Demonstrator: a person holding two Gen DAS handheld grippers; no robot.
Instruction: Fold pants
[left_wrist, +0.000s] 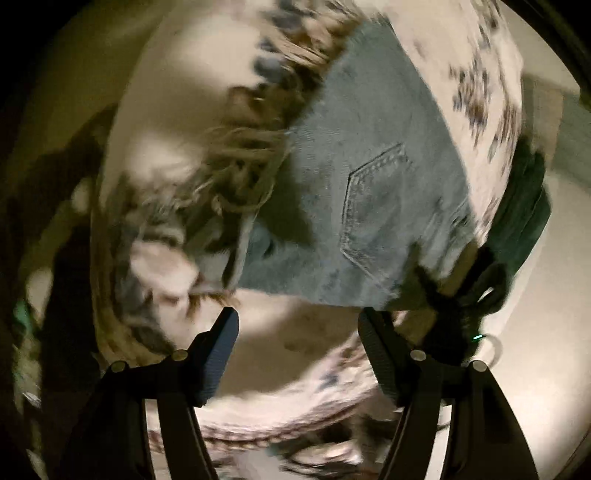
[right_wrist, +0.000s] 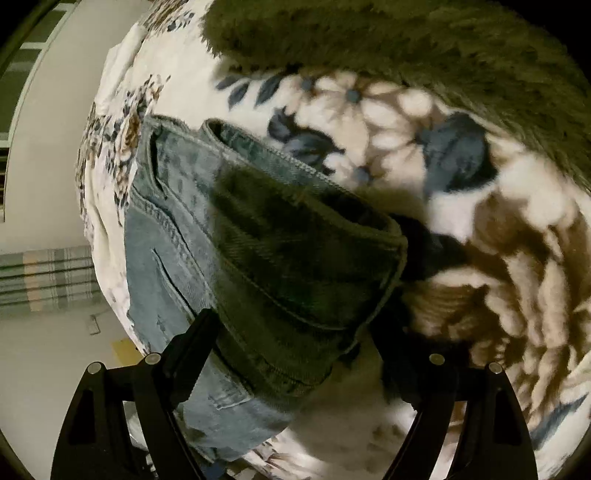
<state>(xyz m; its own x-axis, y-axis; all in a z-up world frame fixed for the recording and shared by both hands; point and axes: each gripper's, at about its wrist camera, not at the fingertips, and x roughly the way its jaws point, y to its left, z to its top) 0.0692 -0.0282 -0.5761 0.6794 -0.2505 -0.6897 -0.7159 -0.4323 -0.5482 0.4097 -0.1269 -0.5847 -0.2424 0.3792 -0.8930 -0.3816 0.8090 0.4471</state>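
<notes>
Black fingers of the left gripper (left_wrist: 299, 350) are standing wide apart at the bottom of its view, gripping nothing, with the floral blanket (left_wrist: 177, 110) showing in the gap between them. Just beyond their tips the light blue denim pants (left_wrist: 354, 206) are lying on that blanket, a stitched back pocket (left_wrist: 376, 206) facing up and one folded edge reaching close to the right-hand finger. Everything here is smeared by motion blur.

Over on the right gripper (right_wrist: 291, 339), the fingers are likewise spread open. Between them the pants (right_wrist: 177, 229) are sitting doubled over, a shadowed fold with a stitched hem lying on top of the paler layer; the left-hand finger is overlapping the denim's edge, though I cannot tell whether it is touching. A dark green fuzzy throw (right_wrist: 406, 40) is lying further along the blanket (right_wrist: 388, 110).
</notes>
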